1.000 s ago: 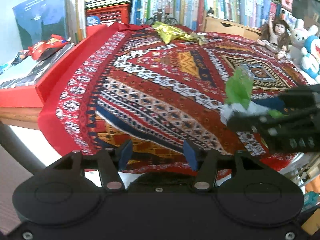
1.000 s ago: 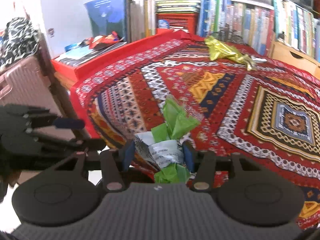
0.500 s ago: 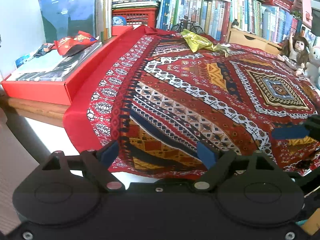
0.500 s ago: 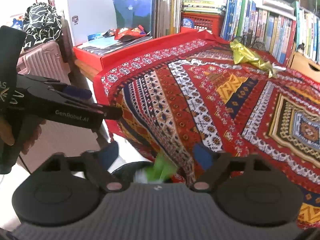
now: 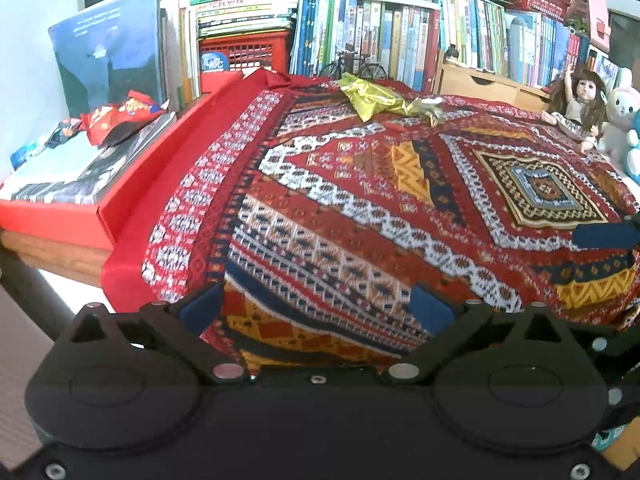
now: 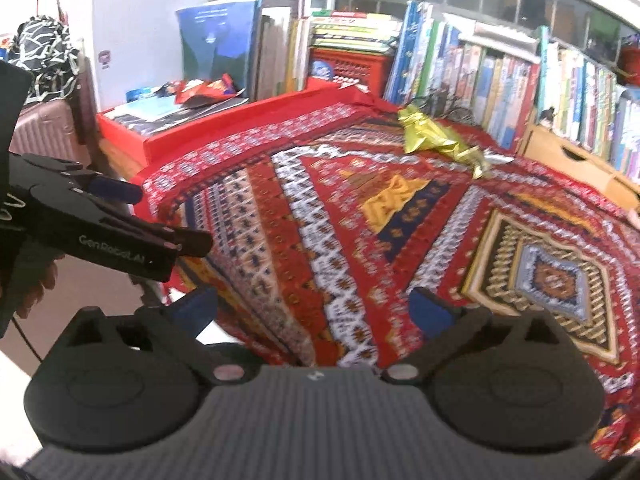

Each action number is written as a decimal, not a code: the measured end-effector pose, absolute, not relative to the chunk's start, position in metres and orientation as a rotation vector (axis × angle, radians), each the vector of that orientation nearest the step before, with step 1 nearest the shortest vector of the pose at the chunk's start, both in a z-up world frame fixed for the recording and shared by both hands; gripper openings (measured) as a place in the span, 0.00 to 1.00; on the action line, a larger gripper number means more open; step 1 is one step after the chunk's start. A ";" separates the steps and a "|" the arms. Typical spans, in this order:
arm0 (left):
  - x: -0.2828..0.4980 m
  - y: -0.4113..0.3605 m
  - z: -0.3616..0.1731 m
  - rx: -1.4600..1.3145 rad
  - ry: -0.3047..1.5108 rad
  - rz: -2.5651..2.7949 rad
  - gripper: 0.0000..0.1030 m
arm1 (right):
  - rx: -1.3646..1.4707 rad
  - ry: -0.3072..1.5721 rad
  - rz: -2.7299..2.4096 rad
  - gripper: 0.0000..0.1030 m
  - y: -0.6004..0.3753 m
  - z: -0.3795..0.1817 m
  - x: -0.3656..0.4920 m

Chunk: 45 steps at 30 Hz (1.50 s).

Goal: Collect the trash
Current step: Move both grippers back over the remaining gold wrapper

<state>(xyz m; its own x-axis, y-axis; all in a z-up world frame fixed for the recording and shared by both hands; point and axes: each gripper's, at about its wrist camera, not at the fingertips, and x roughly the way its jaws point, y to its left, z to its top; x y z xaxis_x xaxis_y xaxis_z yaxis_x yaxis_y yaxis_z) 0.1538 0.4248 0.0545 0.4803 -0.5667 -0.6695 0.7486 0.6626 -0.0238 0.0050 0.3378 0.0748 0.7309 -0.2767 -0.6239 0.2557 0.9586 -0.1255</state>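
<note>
A crumpled yellow-gold wrapper lies at the far side of the patterned red cloth, near the books; it also shows in the right wrist view as the gold wrapper. A red snack wrapper rests on the magazines in the red box at the left. My left gripper hangs open and empty over the cloth's front edge. My right gripper is open and empty as well. The left gripper sits to its left, held by a hand.
Books line the back, with a red basket among them. A doll and plush toys sit at the far right. A pink suitcase stands beside the table on the left. A wooden box is behind the cloth.
My right gripper opened and the green and white wrapper dropped out of it, below the table edge, and is out of sight now. My left gripper opened wider.
</note>
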 end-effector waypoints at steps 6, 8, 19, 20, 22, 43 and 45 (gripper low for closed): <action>0.163 0.399 0.069 0.289 0.664 -0.836 1.00 | -0.028 0.644 -0.317 1.00 0.313 0.096 0.009; 0.169 0.387 0.074 0.288 0.656 -0.835 1.00 | -0.001 0.631 -0.330 1.00 0.300 0.101 0.013; 0.205 0.315 0.092 0.289 0.616 -0.844 1.00 | 0.085 0.570 -0.405 1.00 0.216 0.118 0.047; 0.207 0.308 0.092 0.294 0.613 -0.843 1.00 | 0.086 0.565 -0.410 1.00 0.207 0.119 0.052; 0.214 0.293 0.092 0.297 0.611 -0.841 1.00 | 0.089 0.560 -0.414 1.00 0.191 0.121 0.059; 0.279 0.149 0.049 0.457 0.617 -0.918 1.00 | 0.268 0.680 -0.512 1.00 0.016 0.090 0.145; 0.282 0.139 0.044 0.471 0.627 -0.929 1.00 | 0.265 0.691 -0.507 1.00 0.006 0.085 0.154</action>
<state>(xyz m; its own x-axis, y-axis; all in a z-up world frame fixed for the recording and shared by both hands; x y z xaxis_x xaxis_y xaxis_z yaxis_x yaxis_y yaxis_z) 0.2824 0.1389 0.0444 0.4456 -0.5859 -0.6769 0.8468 0.5211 0.1063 0.1536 0.0063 0.0845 0.6567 -0.3566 -0.6645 0.5274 0.8470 0.0667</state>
